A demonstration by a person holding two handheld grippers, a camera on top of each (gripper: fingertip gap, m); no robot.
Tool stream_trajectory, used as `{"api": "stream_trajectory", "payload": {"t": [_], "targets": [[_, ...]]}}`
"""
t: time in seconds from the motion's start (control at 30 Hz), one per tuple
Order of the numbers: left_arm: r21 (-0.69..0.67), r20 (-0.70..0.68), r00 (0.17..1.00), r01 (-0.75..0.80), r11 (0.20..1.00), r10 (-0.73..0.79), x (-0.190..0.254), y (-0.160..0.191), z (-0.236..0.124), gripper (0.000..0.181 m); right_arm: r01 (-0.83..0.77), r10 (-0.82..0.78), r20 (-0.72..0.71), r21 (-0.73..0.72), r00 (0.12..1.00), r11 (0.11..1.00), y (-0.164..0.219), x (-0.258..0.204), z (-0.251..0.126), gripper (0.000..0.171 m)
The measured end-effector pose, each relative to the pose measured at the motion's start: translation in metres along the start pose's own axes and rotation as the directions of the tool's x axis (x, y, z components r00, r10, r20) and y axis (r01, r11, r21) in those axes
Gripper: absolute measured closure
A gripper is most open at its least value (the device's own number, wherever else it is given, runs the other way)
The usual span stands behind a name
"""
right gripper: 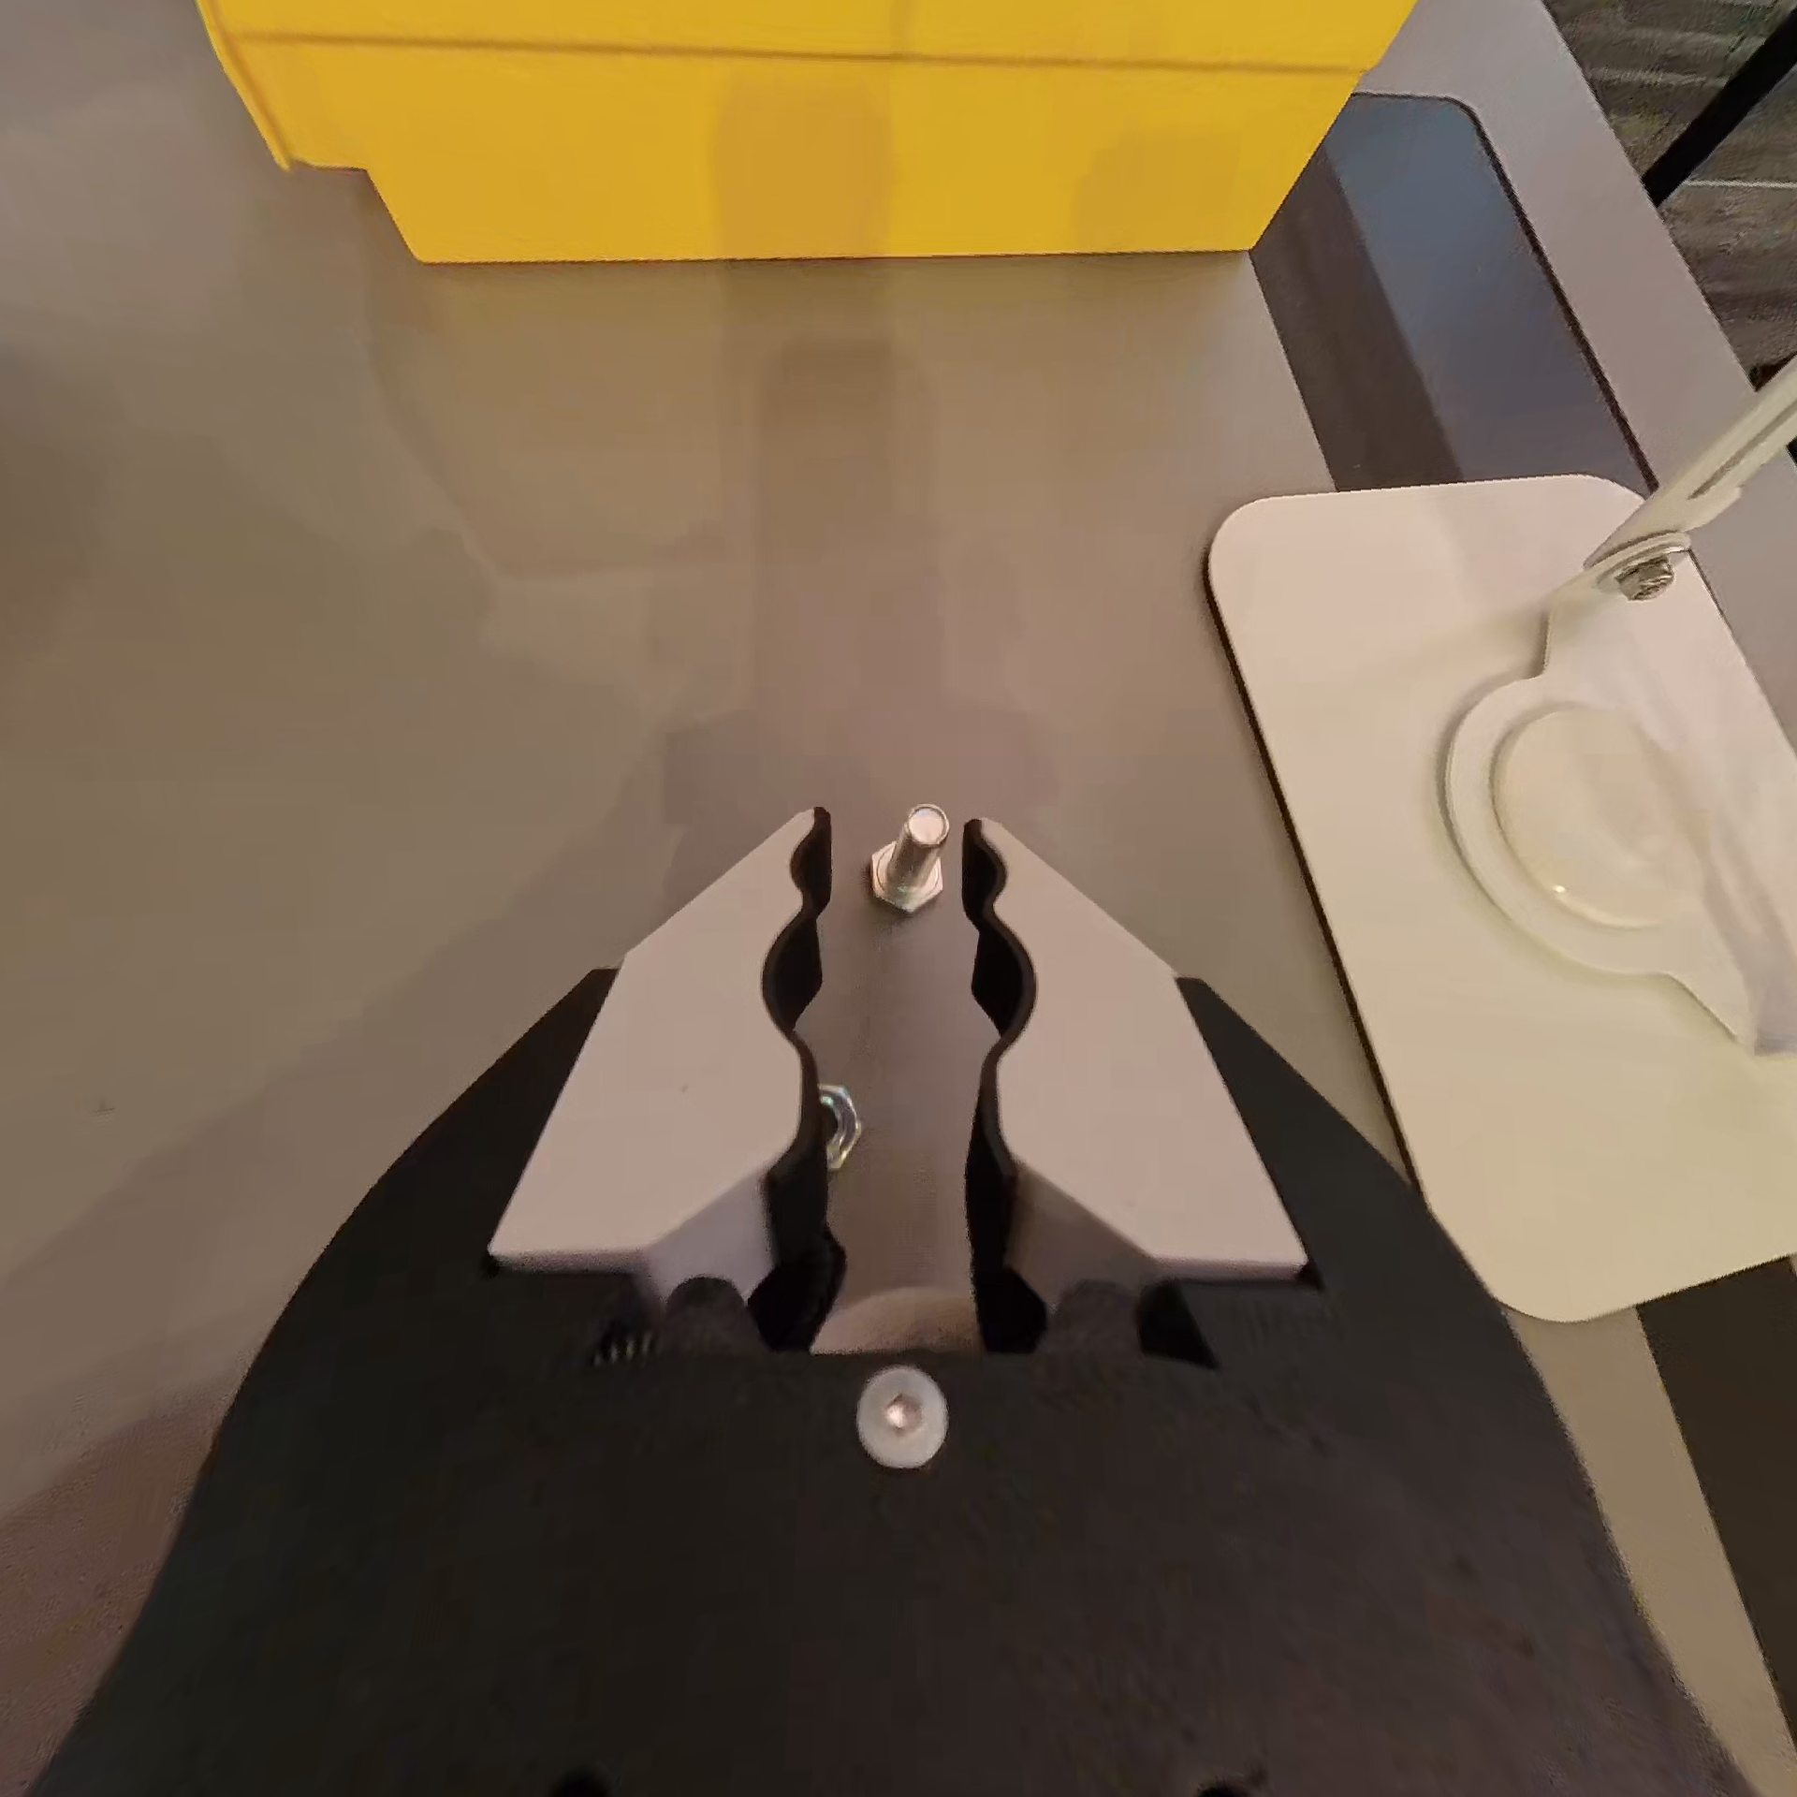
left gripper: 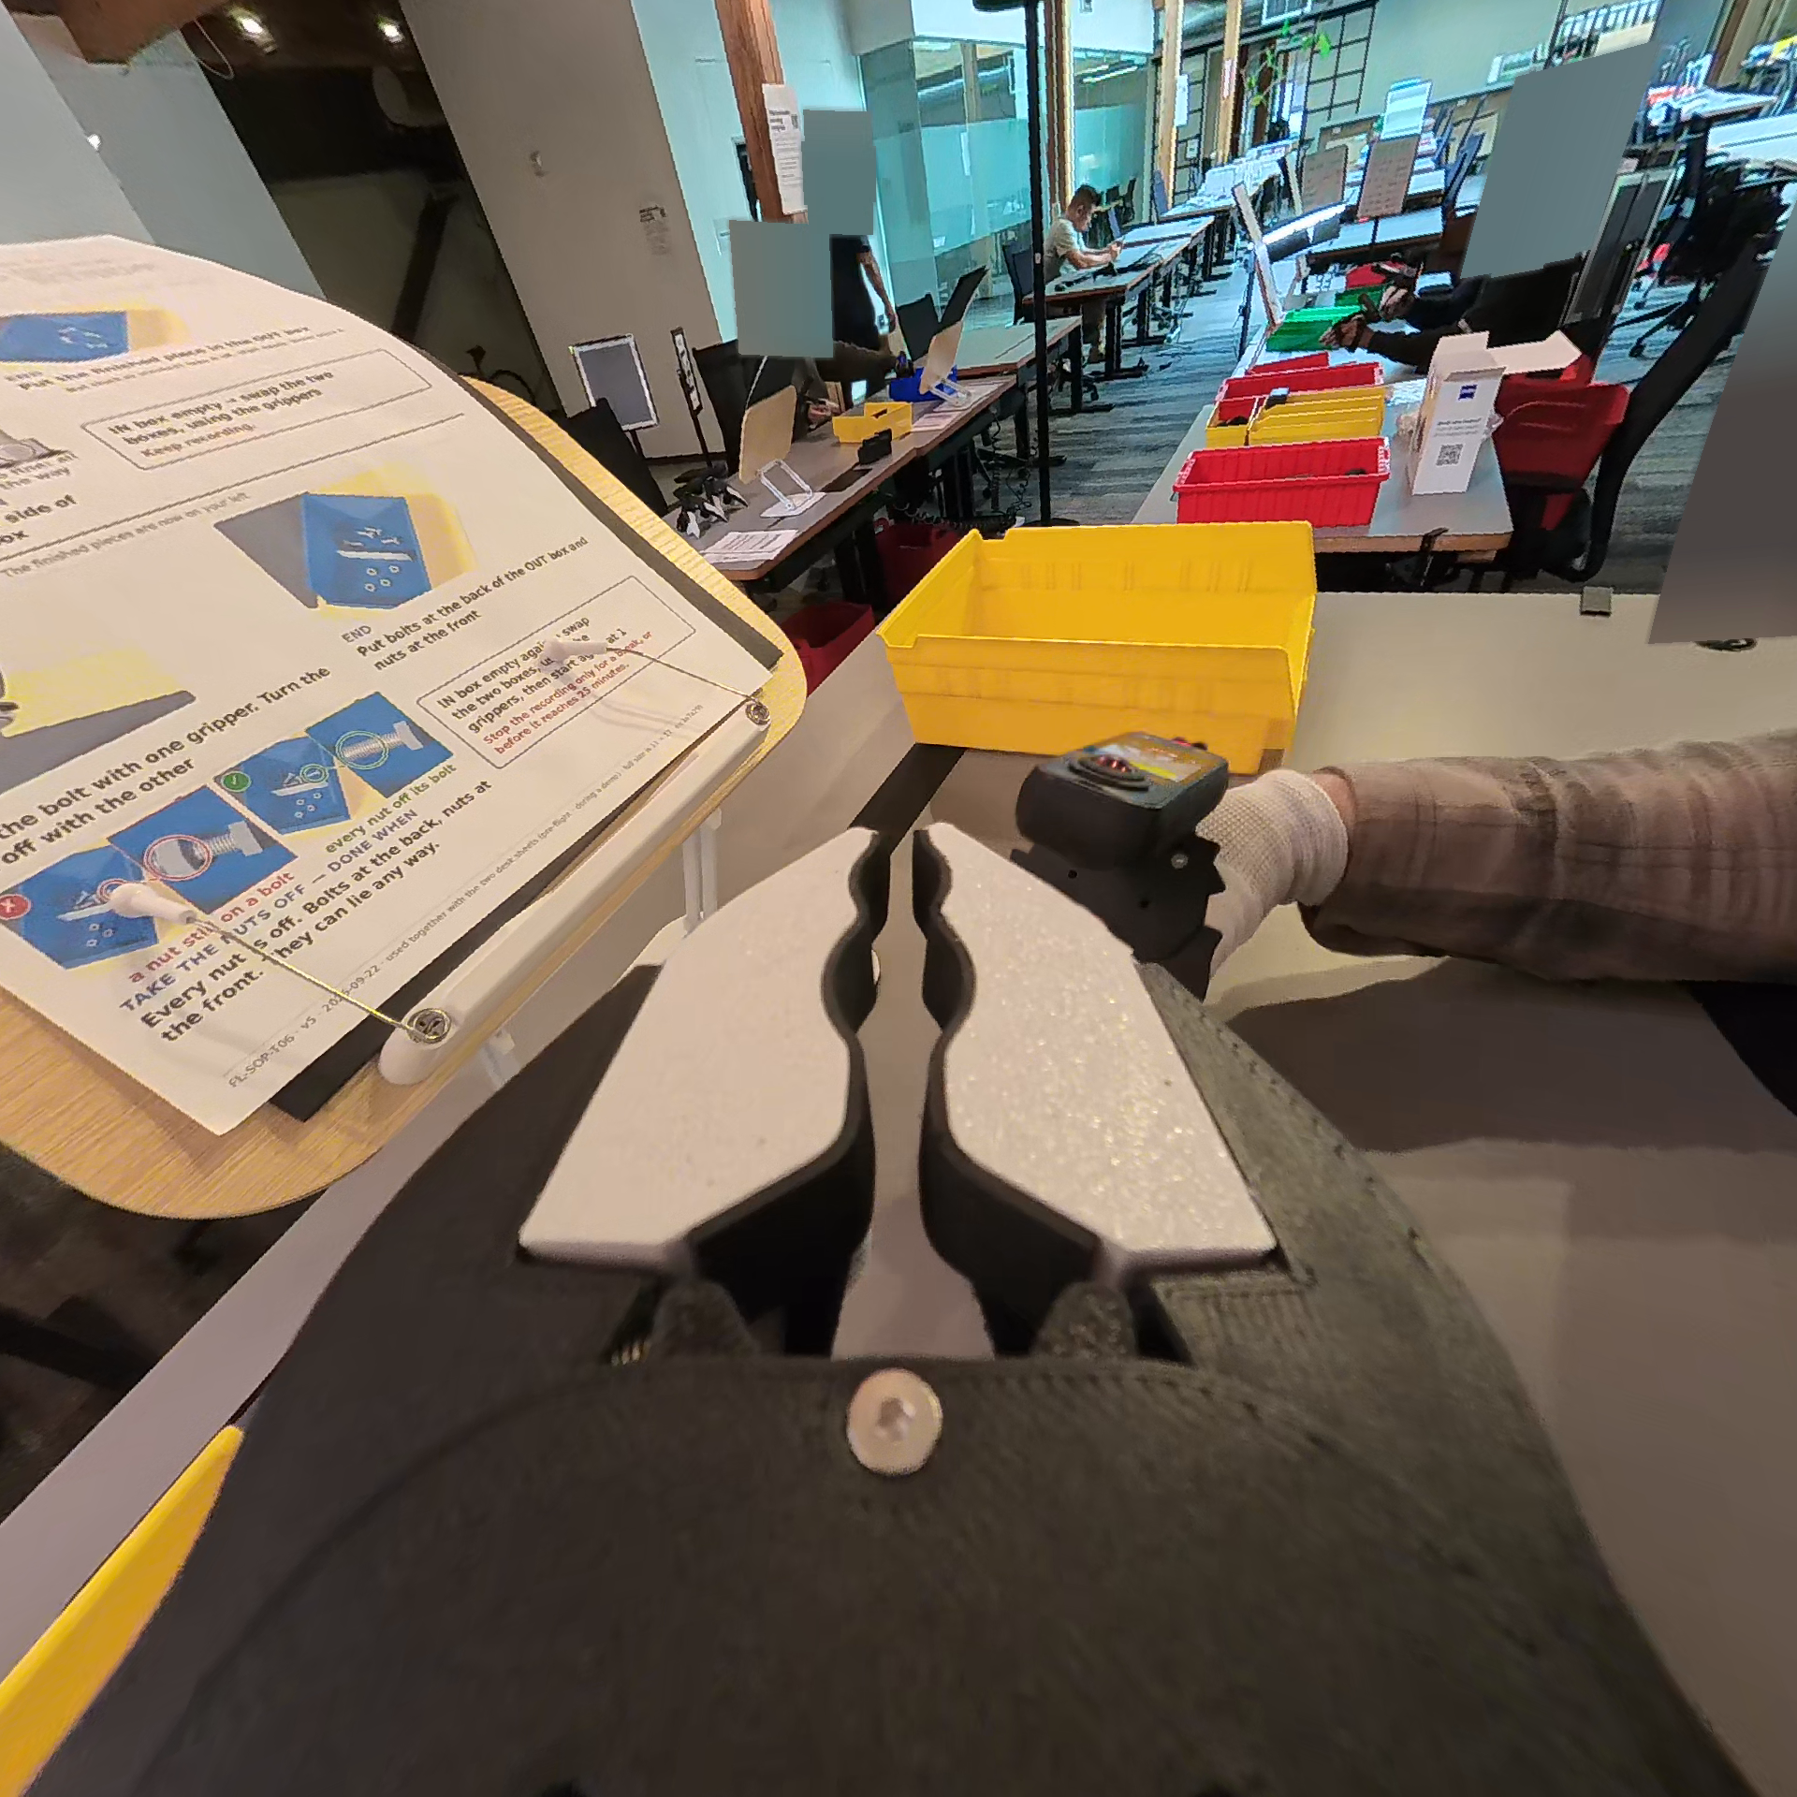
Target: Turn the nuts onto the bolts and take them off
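Bolt (right gripper: pixel 904 861) stands head-down on the surface between the parted right gripper (right gripper: pixel 897 827) tips, its nut (right gripper: pixel 838 1140) seemingly already off beside it, while the left gripper (left gripper: pixel 899 846), nearly together, holds nothing.

The grey worktop (right gripper: pixel 389 583) carries a yellow bin (right gripper: pixel 827 146) at its far edge. Nearer the middle, a silver bolt (right gripper: pixel 909 861) stands upright on its hex head, threaded end up. A nut (right gripper: pixel 841 1133) lies nearer the front edge, partly hidden, so its tilt is hard to judge. By the right edge rests a white stand base (right gripper: pixel 1410 875).
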State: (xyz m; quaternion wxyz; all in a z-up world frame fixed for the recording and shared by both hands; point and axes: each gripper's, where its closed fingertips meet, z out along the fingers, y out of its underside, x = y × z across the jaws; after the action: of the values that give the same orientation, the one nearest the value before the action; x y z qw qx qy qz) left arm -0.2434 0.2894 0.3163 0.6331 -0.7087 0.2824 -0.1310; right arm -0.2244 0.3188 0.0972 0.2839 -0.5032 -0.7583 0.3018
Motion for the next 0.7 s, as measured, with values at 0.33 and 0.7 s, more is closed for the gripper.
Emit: {"api": "stream_trajectory", "payload": {"t": [0.33,0.7], "targets": [[0.002,-0.018,1.0,-0.005,1.0,0.005,0.005,0.0,0.005,0.174,-0.048,0.05,-0.038,0.035,0.998,0.998,-0.003,0.011,0.002,0.164],[-0.118,0.012,0.986,-0.162,0.98,0.165,0.027,0.035,0.076,0.133,-0.093,0.139,-0.096,0.38,0.986,0.92,-0.07,0.04,-0.127,0.164]]}}
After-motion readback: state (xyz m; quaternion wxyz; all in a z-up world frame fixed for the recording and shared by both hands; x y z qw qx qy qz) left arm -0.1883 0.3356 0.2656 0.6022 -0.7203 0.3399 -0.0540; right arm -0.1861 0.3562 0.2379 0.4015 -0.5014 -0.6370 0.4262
